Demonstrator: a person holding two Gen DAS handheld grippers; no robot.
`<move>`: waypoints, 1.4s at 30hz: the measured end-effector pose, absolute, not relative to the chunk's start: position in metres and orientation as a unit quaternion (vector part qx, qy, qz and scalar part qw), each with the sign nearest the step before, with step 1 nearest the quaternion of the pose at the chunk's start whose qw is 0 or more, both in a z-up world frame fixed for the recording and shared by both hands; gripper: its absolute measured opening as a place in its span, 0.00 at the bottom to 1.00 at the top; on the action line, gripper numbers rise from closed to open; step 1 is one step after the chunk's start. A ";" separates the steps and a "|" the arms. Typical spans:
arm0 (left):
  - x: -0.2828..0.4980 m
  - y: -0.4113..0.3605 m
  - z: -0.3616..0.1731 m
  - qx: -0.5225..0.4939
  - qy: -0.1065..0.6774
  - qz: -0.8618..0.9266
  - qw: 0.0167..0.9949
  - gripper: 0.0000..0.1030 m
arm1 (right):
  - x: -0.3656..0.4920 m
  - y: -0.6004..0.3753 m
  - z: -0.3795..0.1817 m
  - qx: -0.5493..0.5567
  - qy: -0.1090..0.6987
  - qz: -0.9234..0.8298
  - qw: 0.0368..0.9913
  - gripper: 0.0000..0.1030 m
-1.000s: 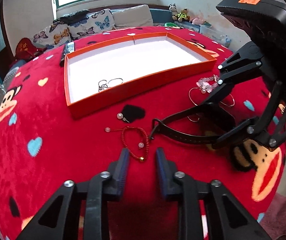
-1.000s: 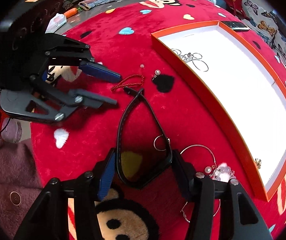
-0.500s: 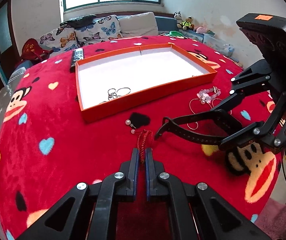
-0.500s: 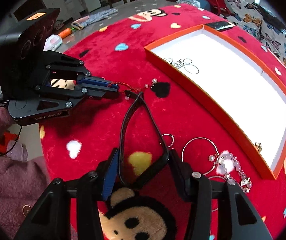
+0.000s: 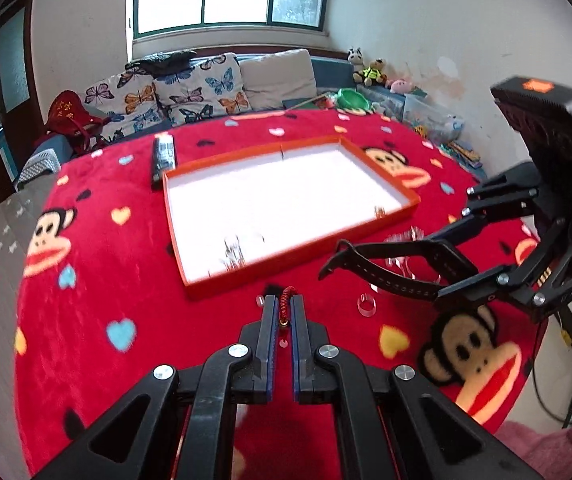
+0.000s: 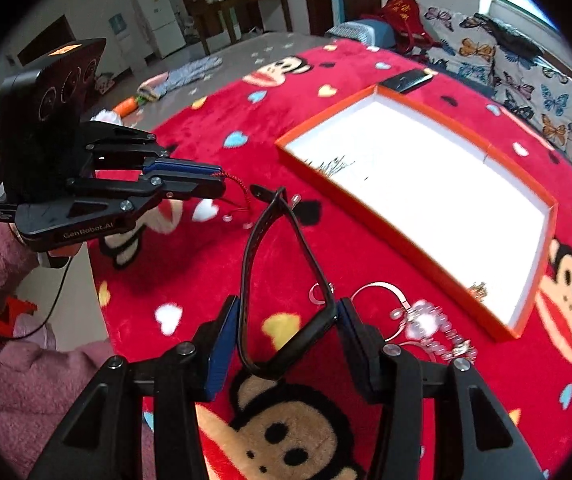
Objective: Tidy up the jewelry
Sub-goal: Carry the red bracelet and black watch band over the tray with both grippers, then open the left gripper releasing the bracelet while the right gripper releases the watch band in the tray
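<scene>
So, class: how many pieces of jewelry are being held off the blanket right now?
2. The red cord bracelet is pinched in the left tool; the black strap sits gripped in the right tool.

The tray lies on the surface, with a remote control just behind its far left corner. Hoop earrings lie in its near left corner, a bead bracelet outside its near edge, a sofa behind the surface.

plush red fleece blanket, matt black strap, braided red cord bracelet, smooth orange cardboard tray.
</scene>
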State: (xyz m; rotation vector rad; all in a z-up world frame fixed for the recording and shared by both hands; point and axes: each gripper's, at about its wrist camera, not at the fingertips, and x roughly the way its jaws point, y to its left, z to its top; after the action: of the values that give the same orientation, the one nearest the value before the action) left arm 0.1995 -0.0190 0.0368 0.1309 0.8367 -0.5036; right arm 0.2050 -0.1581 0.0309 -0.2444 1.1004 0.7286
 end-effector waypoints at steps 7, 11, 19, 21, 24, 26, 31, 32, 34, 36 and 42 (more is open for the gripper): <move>0.249 -0.021 0.079 0.069 0.371 -0.222 0.899 0.05 | 0.240 -0.177 0.047 -0.086 0.495 0.300 0.811 0.52; 0.287 -0.024 0.084 0.071 0.368 -0.208 0.903 0.05 | 0.266 -0.188 0.047 -0.065 0.490 0.268 0.827 0.52; 0.362 -0.034 0.052 0.066 0.407 -0.190 0.891 0.05 | 0.320 -0.204 0.017 -0.039 0.508 0.201 0.837 0.52; 0.377 -0.036 0.038 0.065 0.418 -0.186 0.887 0.05 | 0.330 -0.207 0.009 -0.030 0.515 0.194 0.834 0.52; 0.393 -0.040 0.019 0.066 0.432 -0.185 0.880 0.05 | 0.338 -0.209 0.001 -0.031 0.520 0.184 0.833 0.52; 0.401 -0.041 0.011 0.068 0.437 -0.181 0.879 0.05 | 0.343 -0.209 -0.003 -0.038 0.522 0.177 0.834 0.52; 0.414 -0.043 -0.006 0.067 0.446 -0.181 0.874 0.06 | 0.350 -0.212 -0.014 -0.044 0.532 0.162 0.830 0.52; 0.416 -0.043 -0.009 0.065 0.451 -0.182 0.872 0.06 | 0.352 -0.213 -0.016 -0.043 0.535 0.160 0.829 0.52; 0.418 -0.041 -0.014 0.056 0.457 -0.186 0.868 0.07 | 0.353 -0.215 -0.019 -0.041 0.539 0.160 0.826 0.52; 0.421 -0.041 -0.017 0.051 0.462 -0.187 0.865 0.08 | 0.353 -0.217 -0.022 -0.040 0.543 0.157 0.824 0.55; 0.411 -0.038 -0.017 0.061 0.451 -0.176 0.873 0.62 | 0.355 -0.221 -0.025 -0.040 0.546 0.146 0.824 0.62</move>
State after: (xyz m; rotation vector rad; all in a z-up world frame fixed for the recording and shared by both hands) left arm 0.4112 -0.0380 -0.0172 0.1274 0.9412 -0.3672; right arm 0.3548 -0.2211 -0.0253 -0.0860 1.1610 0.3105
